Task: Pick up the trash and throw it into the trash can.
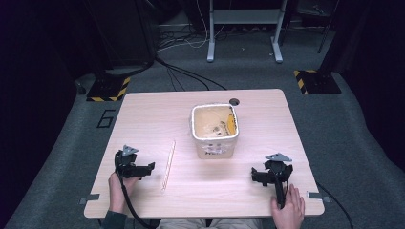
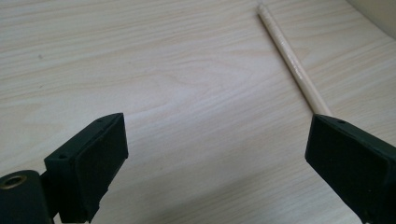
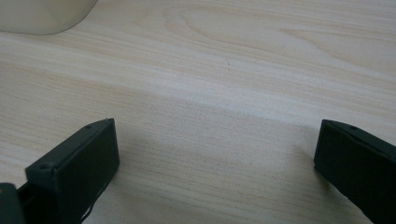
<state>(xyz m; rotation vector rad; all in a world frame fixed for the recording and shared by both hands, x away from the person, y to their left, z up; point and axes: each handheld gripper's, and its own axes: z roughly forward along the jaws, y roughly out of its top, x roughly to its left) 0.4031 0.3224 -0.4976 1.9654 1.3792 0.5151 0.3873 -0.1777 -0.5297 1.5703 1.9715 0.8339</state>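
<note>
Table (image 1: pixel 267 114): light wood-grain top, rectangular, a round cable hole (image 1: pixel 234 101) near its far edge.
Bucket (image 1: pixel 215 131): white, square-mouthed, upright at the middle of the table; small items lay inside, one of them yellow, too small to tell apart. Taken as landmark for all entries below.
Stick (image 1: pixel 168 164): thin, pale wooden rod, lying flat on the table to the left of the bucket, well apart from it, running from the far side toward the near edge.
Left tool (image 1: pixel 149 167): held in the person's left hand (image 1: pixel 116 183), resting on the table to the near left of the bucket, pointing toward the stick. Jaws stood wide apart, gripping nothing. In the left gripper view the stick (image 2: pixel 292 63) ran up from behind the right-hand jaw; whether it touched that jaw could not be told.
Right tool (image 1: pixel 258 175): held in the person's right hand (image 1: pixel 289 210), resting on the table to the near right of the bucket. Jaws spread wide, nothing between them but bare table. The bucket's lower corner (image 3: pixel 44 16) showed at the upper left of the right gripper view.
</note>
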